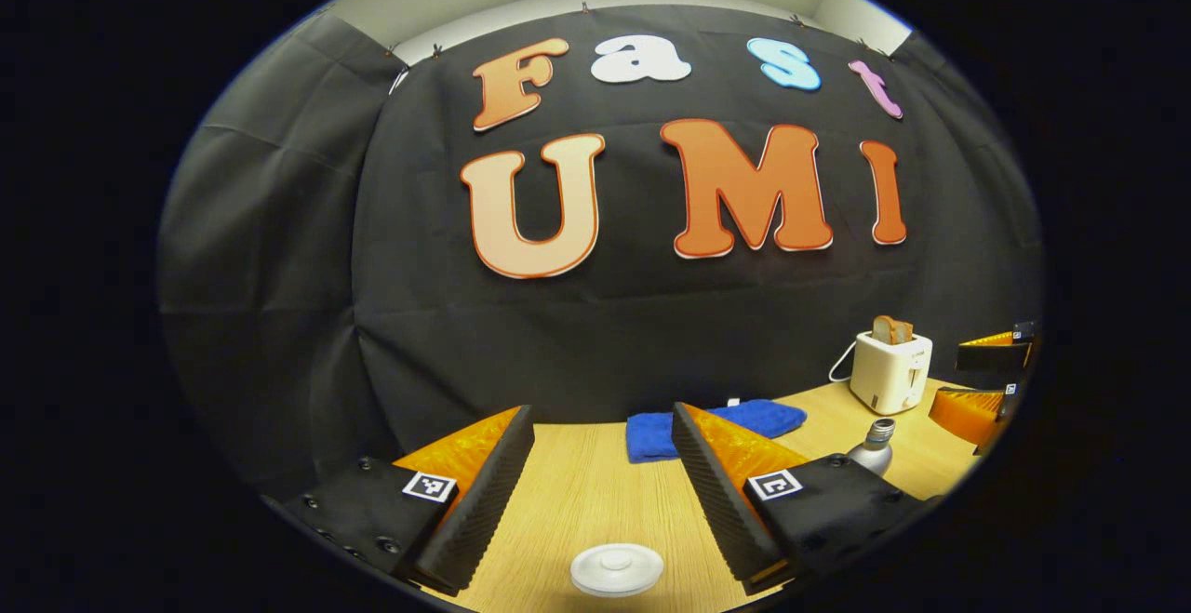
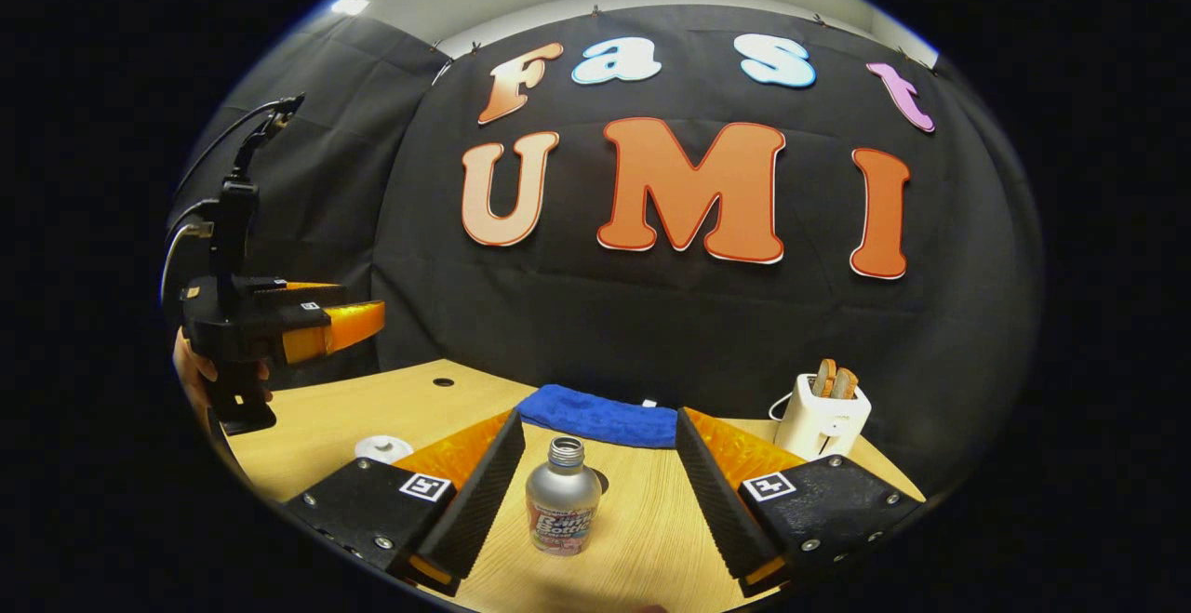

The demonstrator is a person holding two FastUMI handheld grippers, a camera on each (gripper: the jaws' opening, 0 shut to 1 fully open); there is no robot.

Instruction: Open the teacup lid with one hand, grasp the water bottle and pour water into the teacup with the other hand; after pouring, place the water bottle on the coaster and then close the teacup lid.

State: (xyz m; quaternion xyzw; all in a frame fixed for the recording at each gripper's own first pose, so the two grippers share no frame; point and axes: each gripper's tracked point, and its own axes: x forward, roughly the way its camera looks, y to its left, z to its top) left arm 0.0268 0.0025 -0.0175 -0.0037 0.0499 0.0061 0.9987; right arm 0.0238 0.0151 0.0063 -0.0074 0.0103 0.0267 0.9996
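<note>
Two tools were in play, both with their fingers spread apart and holding nothing. The left tool (image 1: pixel 603 492) hung low over the bench (image 1: pixel 577 492), its pads either side of the white teacup lid (image 1: pixel 616 568), which sat on the wood just ahead, between the fingers but not touched by them. That line-up suited a descent onto the lid's small central knob, so the opening step looked not yet begun. The cup beneath the lid could not be made out from this angle.

The right tool (image 2: pixel 595 492) was likewise level and low, aimed at the water bottle (image 2: pixel 562 497), which stood upright and uncapped between its open fingers, clear of both pads. Standing with its neck bare, the bottle was ready to pour once gripped around the body. No coaster could be picked out with any certainty.

In the right gripper view the left tool (image 2: pixel 316 329) showed farther off, held level above the bench by a hand (image 2: pixel 195 371), with the lid (image 2: pixel 382 448) below it. A blue cloth (image 2: pixel 595 418) lay at the back of the bench by the wall, and a white toaster (image 2: pixel 823 422) with bread slices stood off to the side, well apart from the work.
</note>
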